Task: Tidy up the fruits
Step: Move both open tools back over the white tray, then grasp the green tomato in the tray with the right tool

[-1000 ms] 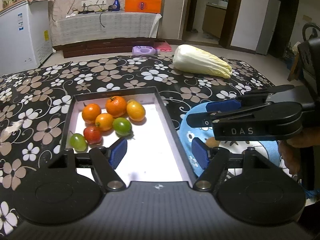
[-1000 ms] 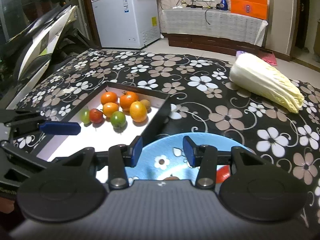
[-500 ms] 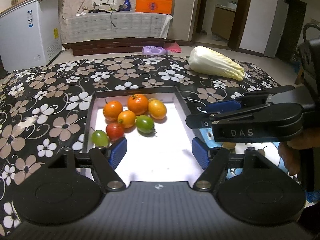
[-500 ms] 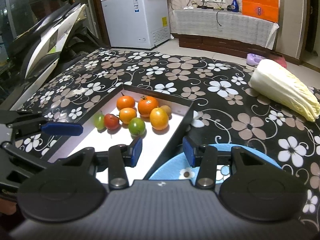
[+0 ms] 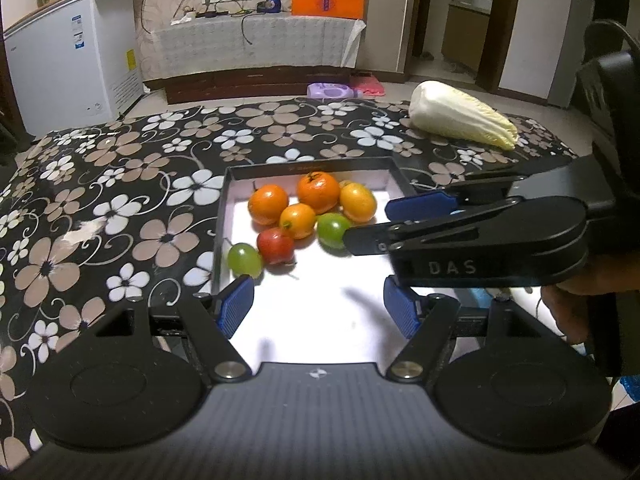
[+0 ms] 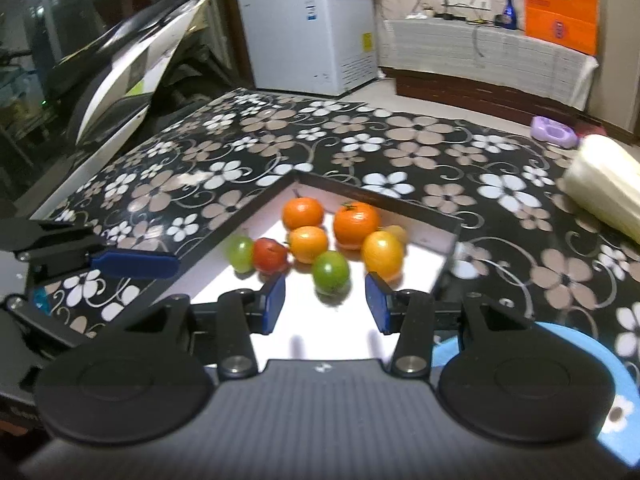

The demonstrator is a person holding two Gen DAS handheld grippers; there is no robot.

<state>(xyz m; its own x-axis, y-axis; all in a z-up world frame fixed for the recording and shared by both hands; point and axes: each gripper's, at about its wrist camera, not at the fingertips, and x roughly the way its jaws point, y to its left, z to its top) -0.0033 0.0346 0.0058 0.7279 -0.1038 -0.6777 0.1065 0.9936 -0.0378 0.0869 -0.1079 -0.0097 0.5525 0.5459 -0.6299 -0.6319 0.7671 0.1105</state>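
A black-rimmed white tray point(image 5: 224, 216) point(image 6: 448, 256) holds several small fruits: orange ones point(image 5: 318, 192) point(image 6: 356, 224), a yellow one point(image 5: 357, 202) point(image 6: 382, 254), a red one point(image 5: 275, 245) point(image 6: 270, 255) and green ones point(image 5: 244, 259) point(image 6: 330, 271). My left gripper point(image 5: 319, 310) is open and empty over the tray's near part. My right gripper point(image 6: 325, 302) is open and empty, just short of the green fruit; it also shows in the left wrist view point(image 5: 400, 220) from the right. A blue plate point(image 6: 612, 372) lies right of the tray.
A napa cabbage point(image 5: 460, 120) point(image 6: 608, 188) lies on the flowered tablecloth point(image 5: 120, 184) at the back right. A white freezer point(image 5: 72, 60) and a cloth-covered bench point(image 5: 256, 44) stand beyond the table. A scooter point(image 6: 120, 68) stands at the table's left.
Both grippers have swung left, from over the blue plate to over the tray. The right gripper has come closer to the fruits. The fruits have not moved.
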